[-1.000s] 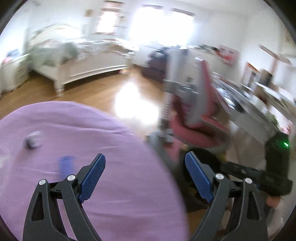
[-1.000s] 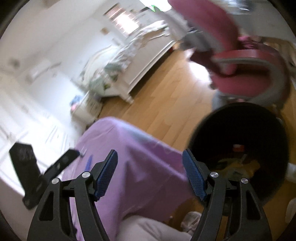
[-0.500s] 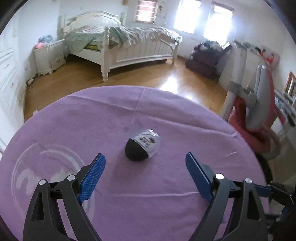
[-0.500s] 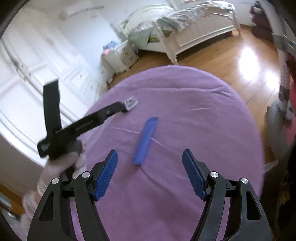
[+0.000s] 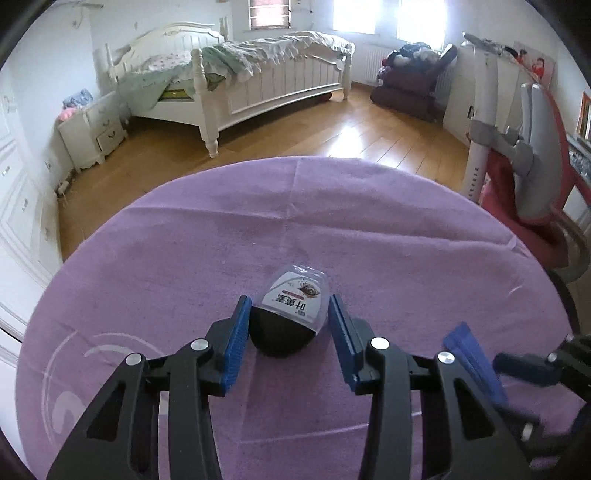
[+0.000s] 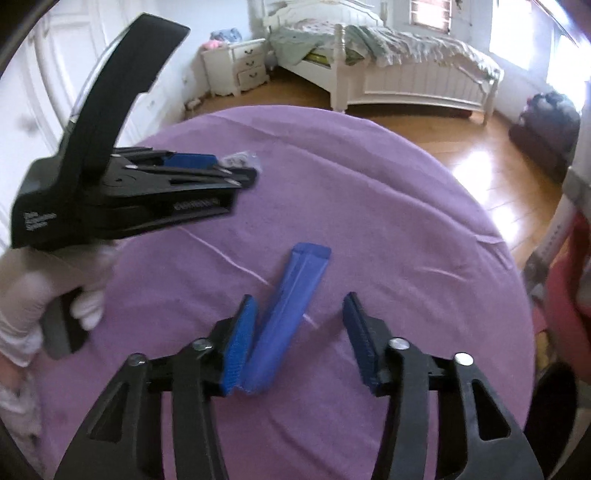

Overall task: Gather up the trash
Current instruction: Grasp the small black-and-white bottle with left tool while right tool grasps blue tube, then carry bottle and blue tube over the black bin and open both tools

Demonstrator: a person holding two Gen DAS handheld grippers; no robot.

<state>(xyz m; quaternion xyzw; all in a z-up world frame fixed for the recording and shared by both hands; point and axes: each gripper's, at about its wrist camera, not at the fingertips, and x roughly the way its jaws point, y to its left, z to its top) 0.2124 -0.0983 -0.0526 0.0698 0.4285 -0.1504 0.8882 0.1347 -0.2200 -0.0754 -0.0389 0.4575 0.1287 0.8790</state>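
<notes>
Left gripper [image 5: 290, 325] half-open around the small bottle [image 5: 291, 314] mid-table, right gripper [image 6: 299, 343] half-open with the blue wrapper [image 6: 284, 317] against its 9 o'clock finger; risks: rounded bottle squirting out, flat wrapper slipping under the pads.

Daylight floods in from blown-out windows [image 5: 373, 14] far ahead of the left gripper [image 5: 291, 332], throwing a bright glare patch on the wooden floor [image 5: 354, 136] beyond the purple surface [image 5: 184, 258]. The left view is sharp at centre, with a soft shadow just under the gripper. In the right view, motion blur smears the right gripper [image 6: 299, 339] and everything around it. Fisheye distortion bends both frames, with dark vignetted corners.
</notes>
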